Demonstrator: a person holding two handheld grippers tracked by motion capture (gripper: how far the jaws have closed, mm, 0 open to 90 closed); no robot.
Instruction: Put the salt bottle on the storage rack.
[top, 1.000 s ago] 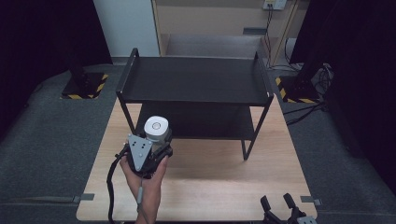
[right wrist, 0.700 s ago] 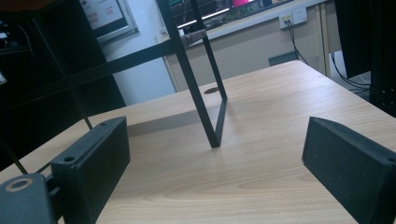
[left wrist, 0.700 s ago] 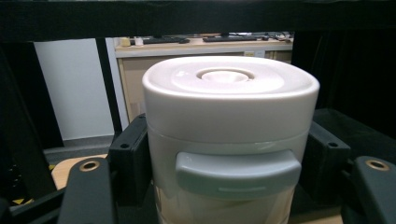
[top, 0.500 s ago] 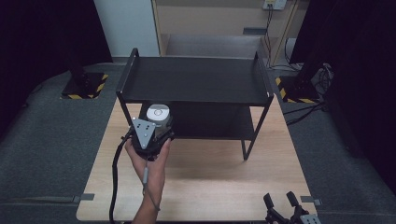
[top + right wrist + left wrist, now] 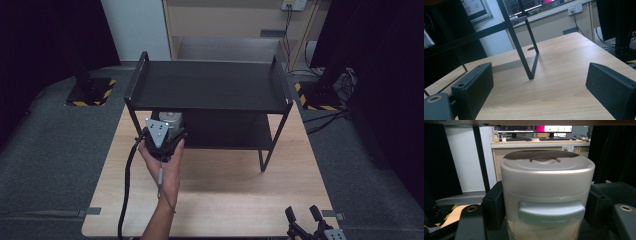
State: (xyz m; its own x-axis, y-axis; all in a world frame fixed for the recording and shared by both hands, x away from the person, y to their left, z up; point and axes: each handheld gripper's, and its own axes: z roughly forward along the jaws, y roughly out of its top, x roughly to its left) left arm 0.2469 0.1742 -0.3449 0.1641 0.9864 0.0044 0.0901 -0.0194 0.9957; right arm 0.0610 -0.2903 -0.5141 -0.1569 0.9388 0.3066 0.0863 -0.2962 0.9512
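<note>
A grey canister (image 5: 171, 118) with a moulded lid stands upright in my left gripper (image 5: 167, 131), at the front left of a black two-level rack (image 5: 210, 85). Its far side sits under the edge of the rack's top shelf. In the left gripper view the canister (image 5: 546, 195) is close up, with a black pad (image 5: 495, 205) pressed on each side and the top shelf's underside just overhead. My right gripper (image 5: 304, 220) rests at the table's front right corner. Its jaws stand wide apart over bare wood (image 5: 541, 87).
The rack stands at the back of a light wooden table (image 5: 225, 190); its lower shelf (image 5: 225, 130) is dark. One thin black rack leg (image 5: 524, 55) stands ahead of the right gripper. A cable (image 5: 125, 190) trails from the left gripper over the table's front left.
The left hand has carried the canister forward, away from the person, from the open table to the rack's front edge. The right gripper has stayed put.
</note>
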